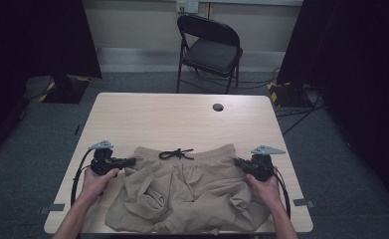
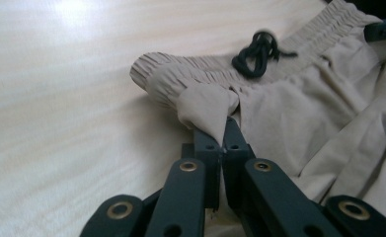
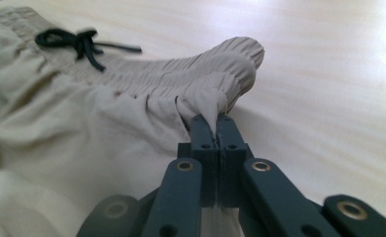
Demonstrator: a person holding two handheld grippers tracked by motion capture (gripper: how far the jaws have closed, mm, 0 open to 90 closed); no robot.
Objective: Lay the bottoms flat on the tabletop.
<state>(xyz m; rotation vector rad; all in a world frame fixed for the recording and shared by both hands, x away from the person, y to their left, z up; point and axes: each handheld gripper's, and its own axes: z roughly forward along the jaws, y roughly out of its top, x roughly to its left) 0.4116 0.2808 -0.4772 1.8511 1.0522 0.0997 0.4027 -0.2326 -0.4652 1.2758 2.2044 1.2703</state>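
Note:
A pair of beige shorts lies rumpled on the near half of the wooden table, waistband away from me, with a black drawstring bow at its middle. My left gripper is shut on a pinch of fabric just below the waistband's left end. At the other end, my right gripper is shut on the fabric below the waistband. In both gripper views the jaws are pressed together with cloth between them. The drawstring lies loose on the waistband.
A black folding chair stands beyond the table's far edge. A round dark grommet sits in the tabletop at the far right. Bare wood lies behind the shorts. Cables trail on the floor at the right, and dark curtains flank both sides.

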